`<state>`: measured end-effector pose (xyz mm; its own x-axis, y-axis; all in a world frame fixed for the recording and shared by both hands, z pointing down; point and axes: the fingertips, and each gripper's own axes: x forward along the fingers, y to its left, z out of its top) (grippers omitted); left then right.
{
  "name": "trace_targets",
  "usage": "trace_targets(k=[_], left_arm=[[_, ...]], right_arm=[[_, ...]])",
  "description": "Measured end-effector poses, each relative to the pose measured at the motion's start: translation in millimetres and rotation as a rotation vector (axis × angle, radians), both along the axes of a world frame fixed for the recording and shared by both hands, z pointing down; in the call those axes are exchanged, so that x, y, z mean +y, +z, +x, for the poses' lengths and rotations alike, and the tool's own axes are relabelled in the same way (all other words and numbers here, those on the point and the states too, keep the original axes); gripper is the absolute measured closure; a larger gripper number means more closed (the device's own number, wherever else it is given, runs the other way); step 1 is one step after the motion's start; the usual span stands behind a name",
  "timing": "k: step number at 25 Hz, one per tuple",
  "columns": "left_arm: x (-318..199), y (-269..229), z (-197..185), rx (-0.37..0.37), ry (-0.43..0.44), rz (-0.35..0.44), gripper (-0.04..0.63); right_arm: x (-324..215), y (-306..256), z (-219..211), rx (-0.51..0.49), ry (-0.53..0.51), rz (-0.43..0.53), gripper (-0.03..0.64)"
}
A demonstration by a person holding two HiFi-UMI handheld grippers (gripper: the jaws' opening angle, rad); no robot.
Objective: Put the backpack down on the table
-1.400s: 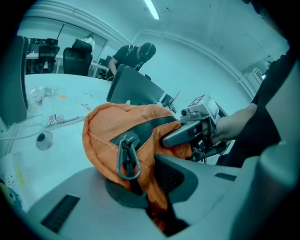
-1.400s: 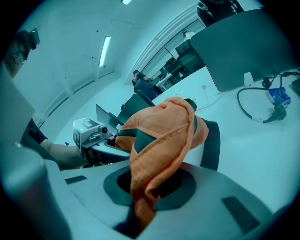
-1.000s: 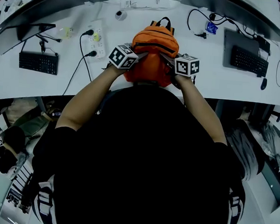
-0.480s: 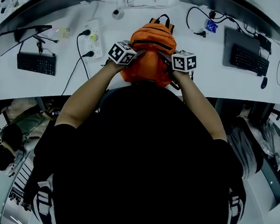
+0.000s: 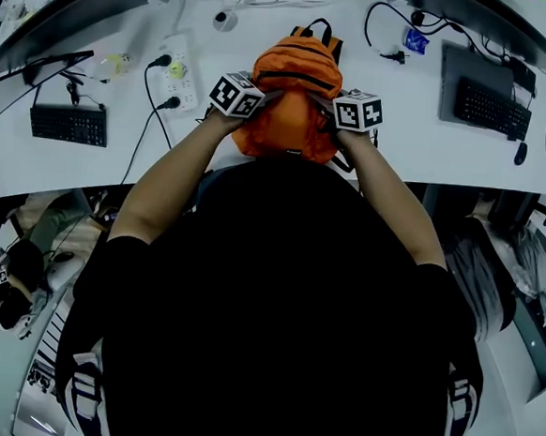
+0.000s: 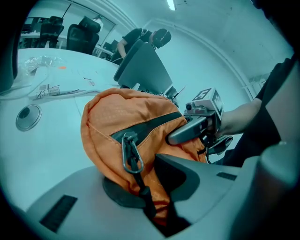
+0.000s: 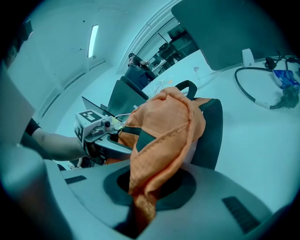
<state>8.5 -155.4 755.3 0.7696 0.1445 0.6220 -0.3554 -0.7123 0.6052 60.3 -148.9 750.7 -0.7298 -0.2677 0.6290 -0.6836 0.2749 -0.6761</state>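
Observation:
The orange backpack (image 5: 295, 82) with black zip and top handle stands upright on the white table (image 5: 420, 149), just past its near edge. My left gripper (image 5: 269, 95) grips its left side and my right gripper (image 5: 322, 107) its right side. In the left gripper view orange fabric (image 6: 117, 117) and a black zip pull lie pinched between the jaws of the left gripper (image 6: 158, 210), which have just been opening slightly. In the right gripper view a fold of the backpack (image 7: 164, 122) is clamped in the right gripper (image 7: 139, 206).
A white power strip (image 5: 176, 68) with cables lies left of the backpack. Keyboards sit at the left (image 5: 69, 123) and right (image 5: 489, 102), with monitors along the far edge. A black cable and blue item (image 5: 414, 42) lie behind on the right. A person stands in the background.
Both grippers and the backpack have sunk toward the table top and shifted a little away from the person. The fabric stays between both pairs of jaws.

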Motion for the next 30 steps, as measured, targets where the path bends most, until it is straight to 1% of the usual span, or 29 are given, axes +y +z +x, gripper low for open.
trace_targets(k=[12, 19, 30], left_arm=[[-3.4, 17.9, -1.5, -0.002, 0.010, -0.042, 0.522], [-1.9, 28.2, -2.9, -0.013, 0.015, -0.054, 0.520], [-0.8, 36.6, -3.6, -0.031, 0.012, -0.067, 0.519]], right_arm=[[-1.8, 16.6, -3.2, -0.003, -0.009, -0.034, 0.558], [0.5, 28.3, -4.2, 0.016, -0.010, -0.048, 0.558], [1.3, 36.5, -3.8, 0.025, -0.041, -0.062, 0.558]])
